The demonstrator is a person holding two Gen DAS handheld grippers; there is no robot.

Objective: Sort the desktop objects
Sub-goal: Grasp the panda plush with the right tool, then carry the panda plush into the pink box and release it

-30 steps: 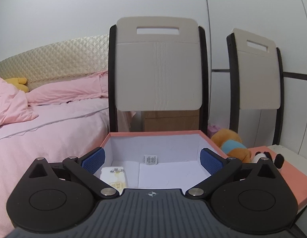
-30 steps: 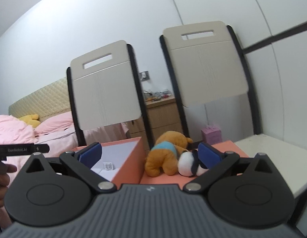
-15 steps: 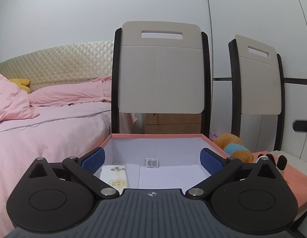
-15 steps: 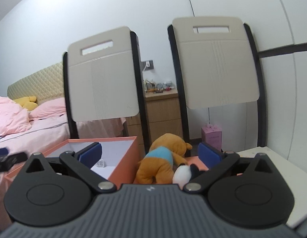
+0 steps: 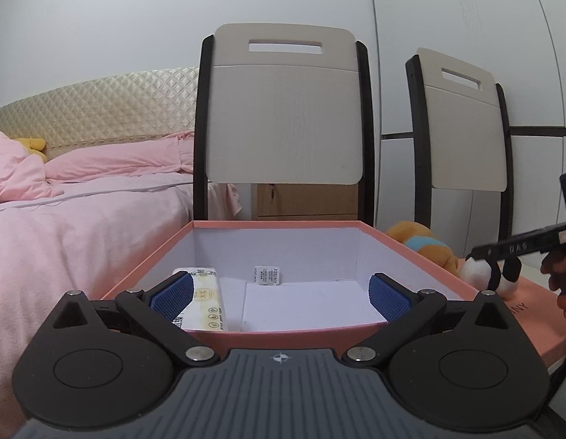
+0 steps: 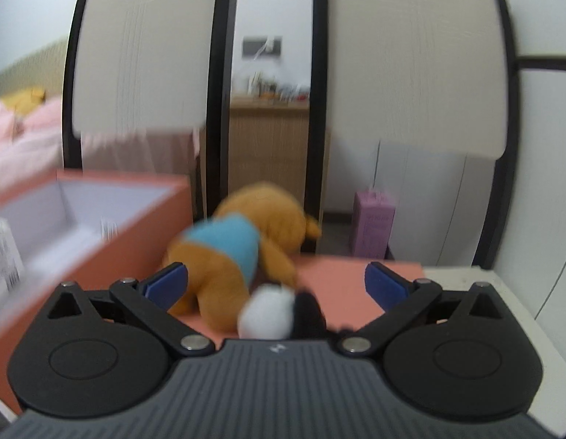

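We judge the step in hand to be the reach for the toys. Our right gripper (image 6: 275,285) points at them with its jaws wide apart and empty; the view is blurred. The bear (image 6: 242,248) and the panda (image 6: 272,314) lie touching each other on the lid (image 6: 341,285), just beside the box (image 5: 411,252). The panda sits nearest, low between the jaws.

Our left gripper (image 5: 279,292) hangs at the box's near rim, jaws apart, gripping nothing. Inside the box lie a packet (image 5: 206,300) at the left and a small sachet (image 5: 267,275) against the back wall.

Next, in our judgement, the right jaws must drop around one toy and close on its soft body, then carry it over the rim. The risk is catching both toys at once, since they touch.

Our count: two toys, one box, one lid, one packet, one sachet, two chairs (image 5: 283,109) behind the worktop (image 6: 502,311)
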